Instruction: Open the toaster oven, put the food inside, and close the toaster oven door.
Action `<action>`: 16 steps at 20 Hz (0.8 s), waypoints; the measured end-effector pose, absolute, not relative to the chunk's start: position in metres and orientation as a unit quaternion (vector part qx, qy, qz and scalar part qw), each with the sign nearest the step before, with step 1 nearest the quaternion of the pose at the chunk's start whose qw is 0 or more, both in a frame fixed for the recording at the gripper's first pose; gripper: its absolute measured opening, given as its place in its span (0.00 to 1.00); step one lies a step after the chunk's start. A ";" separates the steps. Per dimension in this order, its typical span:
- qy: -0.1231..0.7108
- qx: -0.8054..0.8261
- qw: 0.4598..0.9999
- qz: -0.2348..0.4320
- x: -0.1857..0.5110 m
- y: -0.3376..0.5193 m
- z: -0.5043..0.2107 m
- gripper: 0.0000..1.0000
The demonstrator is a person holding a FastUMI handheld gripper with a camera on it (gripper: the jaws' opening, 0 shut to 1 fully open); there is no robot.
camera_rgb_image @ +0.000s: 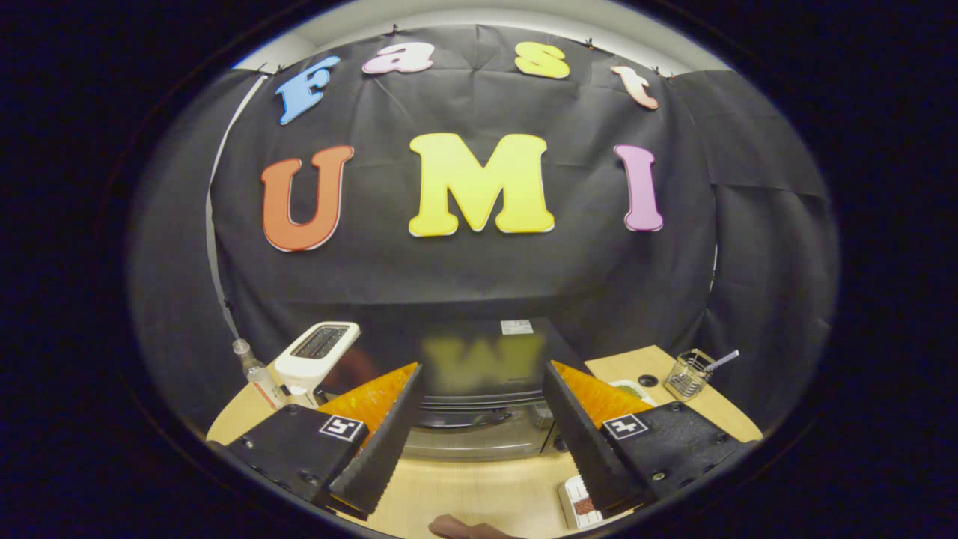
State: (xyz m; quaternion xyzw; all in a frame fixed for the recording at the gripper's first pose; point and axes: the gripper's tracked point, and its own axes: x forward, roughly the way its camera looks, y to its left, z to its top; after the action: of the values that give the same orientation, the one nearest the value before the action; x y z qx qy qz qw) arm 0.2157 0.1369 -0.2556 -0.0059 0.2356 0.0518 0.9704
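Observation:
A black toaster oven (516, 340) stands on the wooden table (479, 486) just ahead of my fingers, its glossy top mirroring the wall. Its glass door (471, 443) faces me and looks closed, with a dark handle (456, 419) across the upper part. My gripper (483, 368) is open, its two fingers spread wide to either side of the oven front with nothing between them. By the right finger, close to me, lies a small white tray with reddish food (578, 507). A brownish rounded thing (460, 528) peeks in at the near table edge; I cannot tell what it is.
A white slot toaster (314, 358) and a clear bottle (256, 376) stand left of the oven. To the right are a wire basket with a utensil (690, 374), a small dish with something green (630, 389) and a round table hole (648, 380).

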 end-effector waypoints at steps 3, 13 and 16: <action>0.289 -0.025 0.956 0.047 0.225 0.144 -0.295 1.00; 0.325 -0.035 0.941 0.091 0.233 0.164 -0.311 0.99; 0.325 -0.029 0.940 0.101 0.229 0.159 -0.310 0.99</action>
State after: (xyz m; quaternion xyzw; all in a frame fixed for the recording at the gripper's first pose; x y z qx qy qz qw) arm 0.2293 0.1594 -0.3102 -0.0287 0.3249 0.1009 0.9399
